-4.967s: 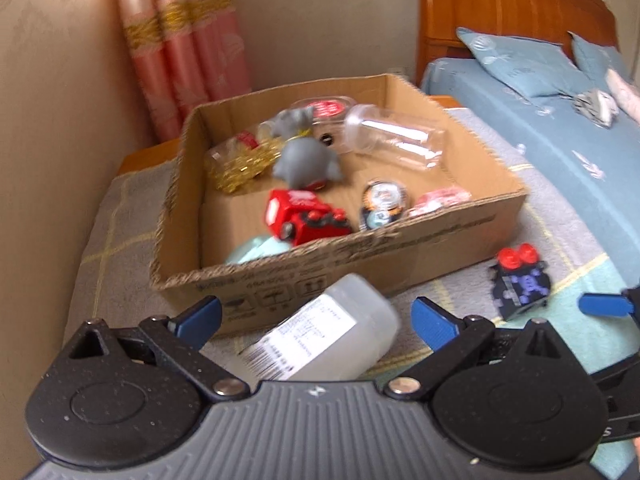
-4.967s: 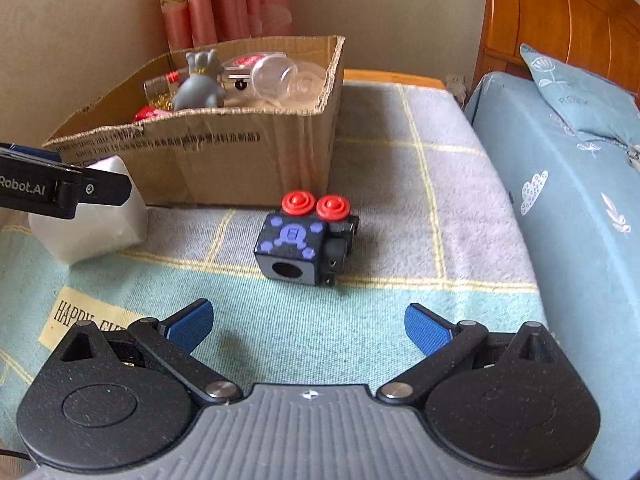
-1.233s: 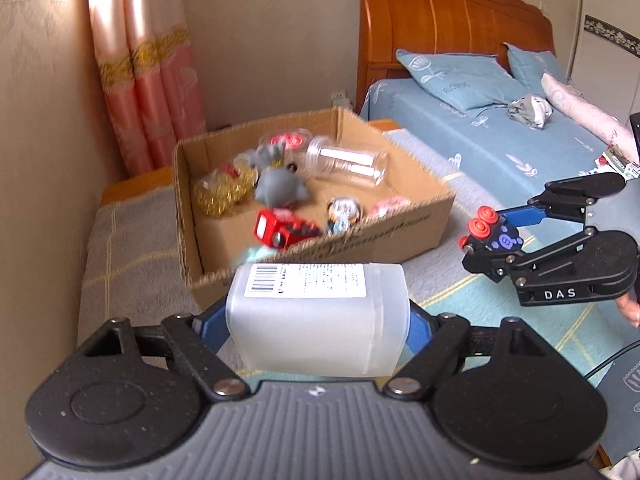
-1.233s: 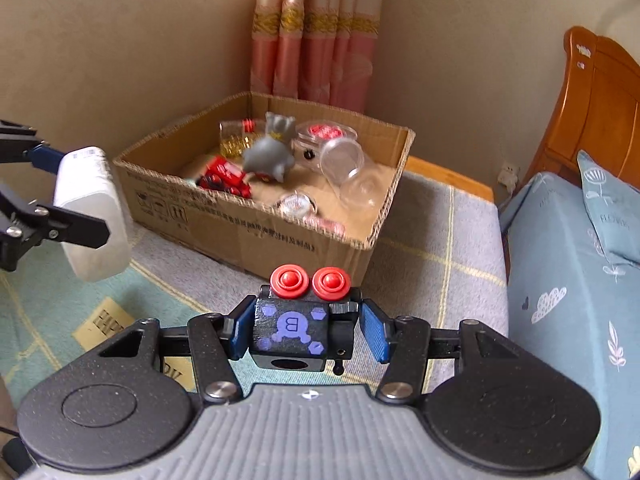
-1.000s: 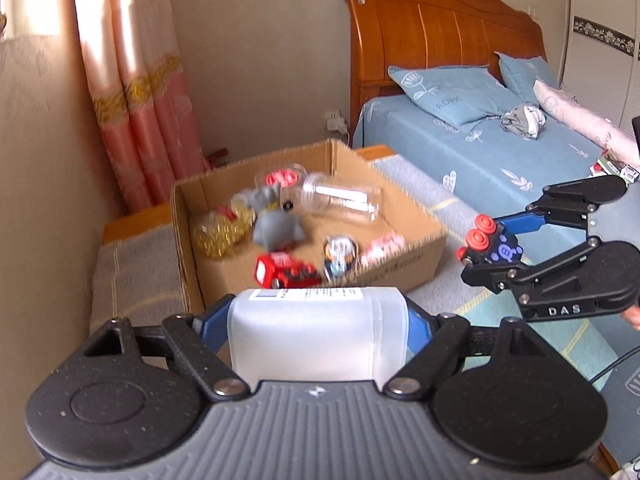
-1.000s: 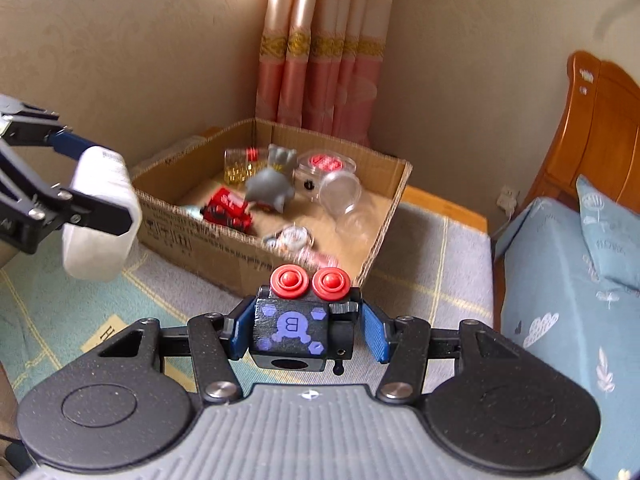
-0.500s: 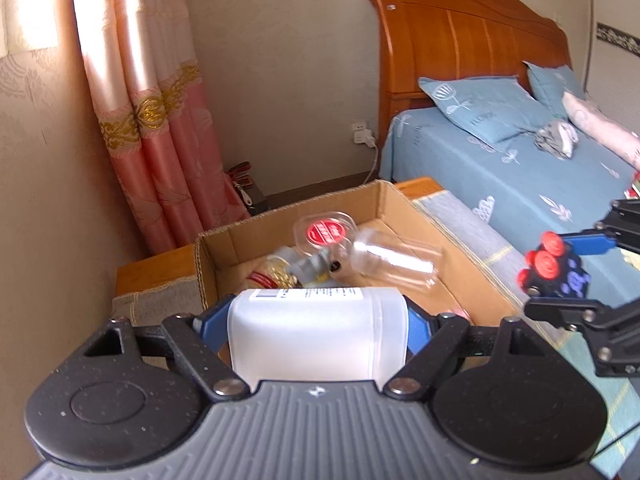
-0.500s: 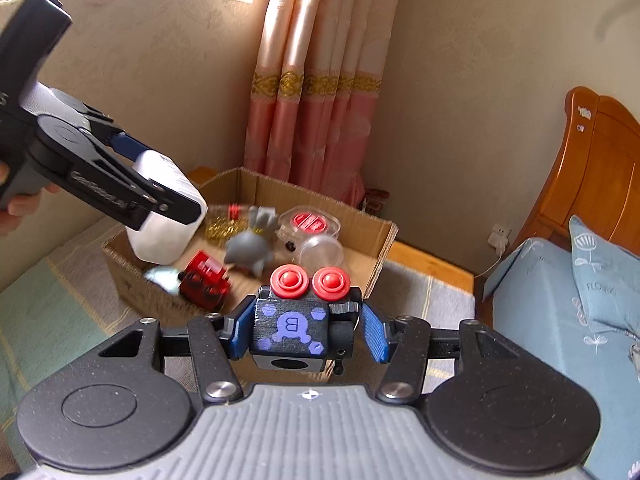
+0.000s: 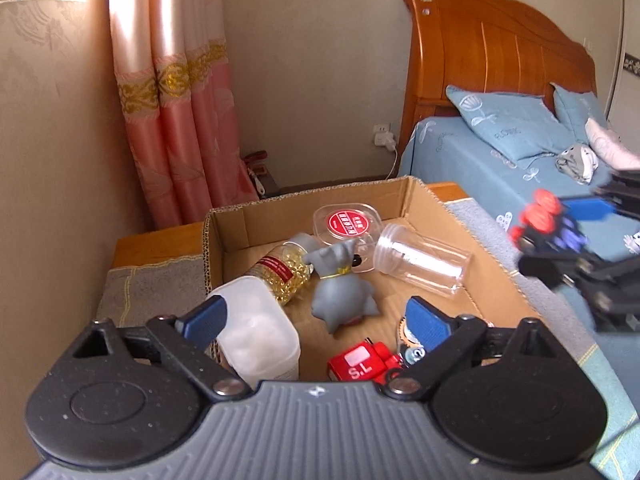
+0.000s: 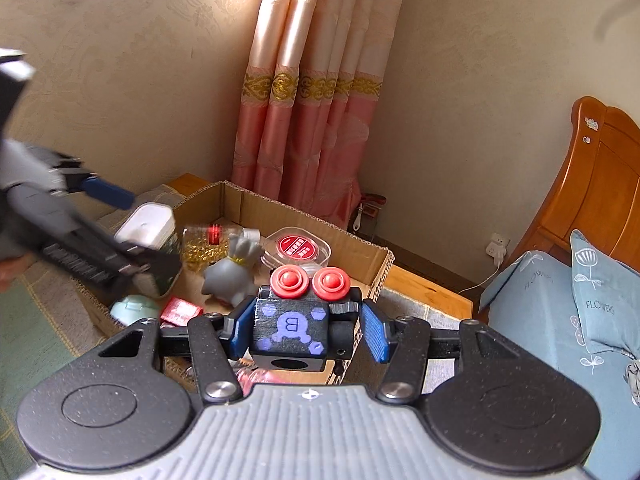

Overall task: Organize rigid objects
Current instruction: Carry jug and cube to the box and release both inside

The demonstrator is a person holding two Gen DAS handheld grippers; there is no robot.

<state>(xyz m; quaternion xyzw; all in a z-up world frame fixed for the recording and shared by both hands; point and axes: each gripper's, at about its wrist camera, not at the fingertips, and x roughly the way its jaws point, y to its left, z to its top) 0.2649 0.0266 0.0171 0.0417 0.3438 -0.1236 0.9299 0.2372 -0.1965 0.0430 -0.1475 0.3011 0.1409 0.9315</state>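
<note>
- The left gripper (image 9: pixel 316 318) hung over the box (image 9: pixel 424 194) with its jaws spread wide and nothing between them.
- The white bottle (image 9: pixel 260 334) stood in the box's near-left corner, just beside the left finger; whether it touched the pad I could not tell.
- The right gripper (image 10: pixel 304 334) was clamped on the black cube (image 10: pixel 296 328), red buttons up, held above the box's near edge.
- The box already held a pill bottle (image 9: pixel 282 276), a grey toy (image 9: pixel 340 292), a clear jar (image 9: pixel 424 260), a red-labelled lid (image 9: pixel 348 222) and a red car (image 9: pixel 360 364).
- Risks, as I judged them:
  - The bottle sat close against the left finger, so pulling the left gripper back sideways could tip it onto the pill bottle.
  - The cube hung near the box wall, not clearly over the floor; let go there, it might strike the rim and fall outside.
  - Free floor looked scarce, so a dropped cube could land on the car or toy and roll.
  - Both grippers crowded the same box, and a hasty lowering of the right could knock the left.
</note>
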